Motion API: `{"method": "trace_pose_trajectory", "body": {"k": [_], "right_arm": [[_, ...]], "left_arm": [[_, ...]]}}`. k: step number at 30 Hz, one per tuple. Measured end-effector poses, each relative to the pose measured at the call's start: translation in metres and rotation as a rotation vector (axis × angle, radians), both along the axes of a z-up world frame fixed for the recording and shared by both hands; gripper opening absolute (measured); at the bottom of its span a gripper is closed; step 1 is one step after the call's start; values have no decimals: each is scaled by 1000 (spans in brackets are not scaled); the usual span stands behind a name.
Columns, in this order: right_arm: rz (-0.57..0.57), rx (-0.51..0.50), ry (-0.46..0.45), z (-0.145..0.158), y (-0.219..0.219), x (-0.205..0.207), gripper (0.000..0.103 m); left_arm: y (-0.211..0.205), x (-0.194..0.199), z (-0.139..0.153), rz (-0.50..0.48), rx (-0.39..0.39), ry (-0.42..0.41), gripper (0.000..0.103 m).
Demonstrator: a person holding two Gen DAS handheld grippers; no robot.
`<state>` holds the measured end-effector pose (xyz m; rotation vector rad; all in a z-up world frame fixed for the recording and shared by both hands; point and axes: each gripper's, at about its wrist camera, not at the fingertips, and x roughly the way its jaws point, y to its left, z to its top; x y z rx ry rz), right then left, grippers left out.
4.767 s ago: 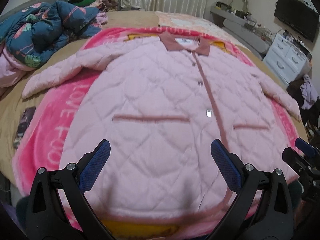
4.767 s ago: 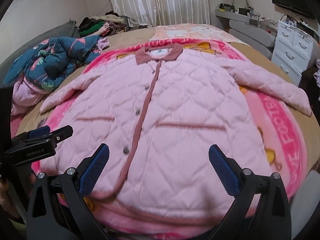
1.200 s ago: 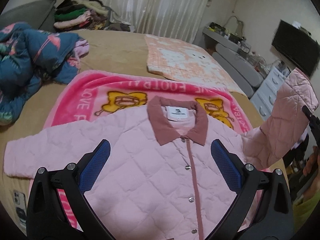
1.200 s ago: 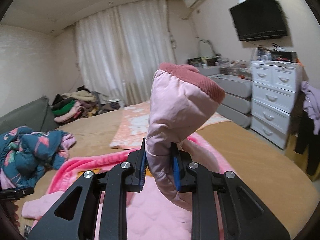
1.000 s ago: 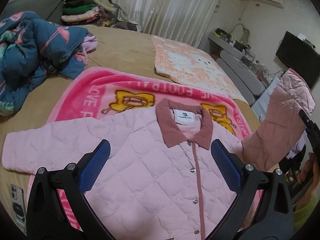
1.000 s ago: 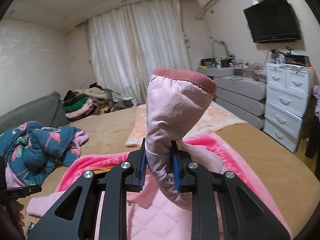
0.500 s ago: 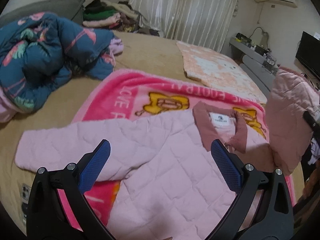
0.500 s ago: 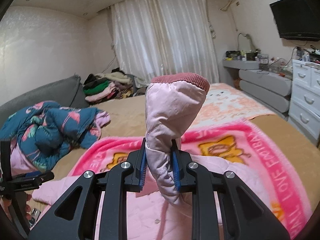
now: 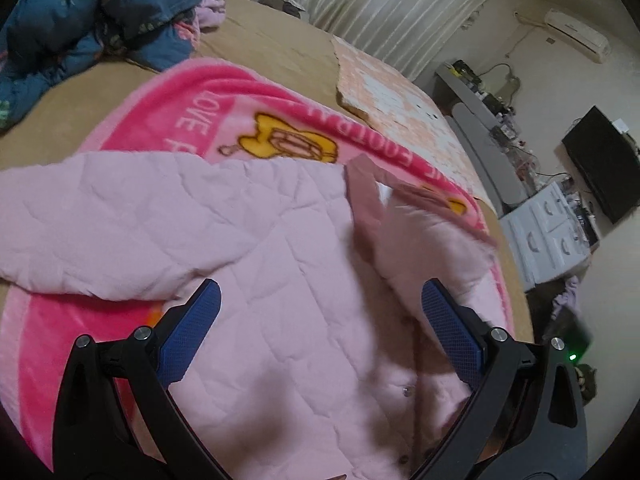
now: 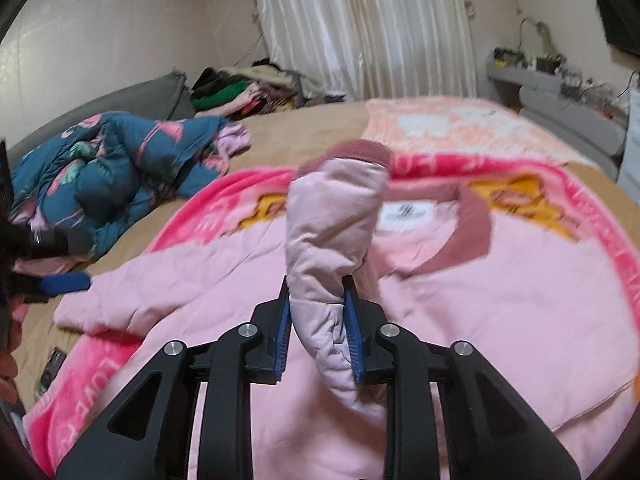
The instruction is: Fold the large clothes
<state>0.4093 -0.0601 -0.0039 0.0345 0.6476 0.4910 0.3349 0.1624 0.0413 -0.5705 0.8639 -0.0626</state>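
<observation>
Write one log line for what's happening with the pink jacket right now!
right hand-held gripper: jaws just opening, sleeve between them | left hand-held gripper: open, empty | jacket: on pink blanket

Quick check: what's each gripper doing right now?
Left gripper: open, empty.
Right gripper: jaws just opening, pads still against the quilted pink jacket's sleeve.

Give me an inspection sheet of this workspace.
Surface: bed, tan cover, pink blanket spread on it.
Job's things: pink jacket flat on the blanket, front up; its sleeve lifted over the body.
Clutter: blue quilt, clothes pile, phone at the bed edge.
Grippers: right gripper jaws just easing open, sleeve between them; left gripper open, empty, over the jacket.
Cables: some by the shelf.
Surroundings: curtain, drawers, TV.
</observation>
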Motion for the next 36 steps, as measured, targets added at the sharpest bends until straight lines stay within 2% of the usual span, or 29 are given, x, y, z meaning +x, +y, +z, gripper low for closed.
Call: {"method": "trace_pose_trajectory", "body": {"k": [2,4,6,9,12,14,21,24,28,29,30,31,34,36], "right_arm": [[40,-19,28,-8,11,-4,30],[79,-6,59,-12,13,-8,42],[126,12,115,-18,17,-13,64],[181,1,186,-24,20,-24,78],[209,1,181,-17,7,-40,87],[206,-1,169,-11,-5,-46,87],[53,-53,147,-3,-80,-49,87],[-9,-25,151,-2,-117,-48,87],[-74,-7,115,3,-154,-49,87],[-103,8,102,6,-167,-50,87],[-124,20,97,8,-175,-47,87],[-147,34,95,9,-184,-46,87],[-214,78,96,13,-212,-41,87],[-242,95,91,15,-226,-39,87]], "left_arm": [[-4,1,-4,-15,-33,6,94],[-8,4,-9,-31,-69,11,94],[-11,6,-13,-34,-70,18,94],[-14,9,-21,-29,-71,34,94],[-16,11,-32,-32,-100,62,94],[-20,13,-44,-36,-114,93,94],[-42,22,-93,-54,-203,210,94],[-51,25,-106,-40,-189,234,94],[-58,29,-104,-30,-130,229,91],[-61,29,-103,-31,-113,222,81],[-63,30,-101,-32,-90,221,64],[-66,31,-100,-50,-79,217,55],[-73,32,-94,-88,-42,194,36],[-80,31,-86,-118,14,165,23]]}}
